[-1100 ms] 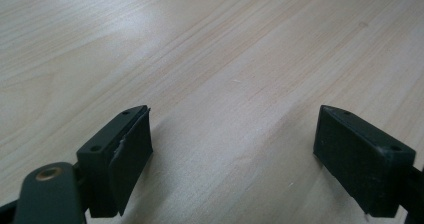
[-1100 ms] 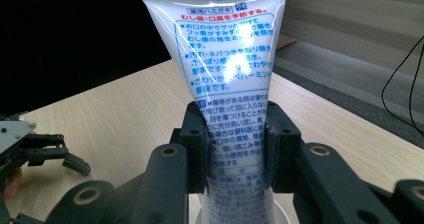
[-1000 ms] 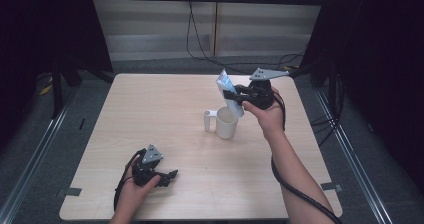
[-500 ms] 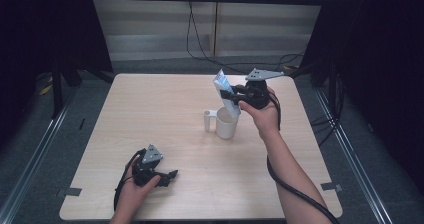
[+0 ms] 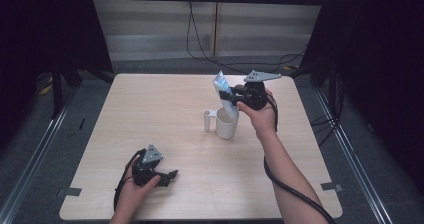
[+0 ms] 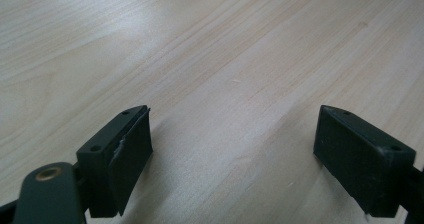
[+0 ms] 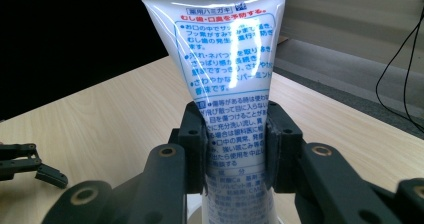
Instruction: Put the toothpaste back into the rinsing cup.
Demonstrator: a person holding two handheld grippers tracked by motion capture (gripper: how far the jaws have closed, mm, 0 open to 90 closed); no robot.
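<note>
Fingers (image 7: 194, 134) of the right gripper (image 7: 235, 149) clamp a tube (image 7: 225, 64) held tilted over a mug (image 5: 226, 125) mid-table (image 5: 150, 109); its lower end is hidden behind the jaws. The left gripper (image 6: 232, 154) rests well apart near the front edge, jaws wide, nothing between.

left claw (image 5: 170, 175) open, right claw (image 5: 231, 97) clamped
</note>
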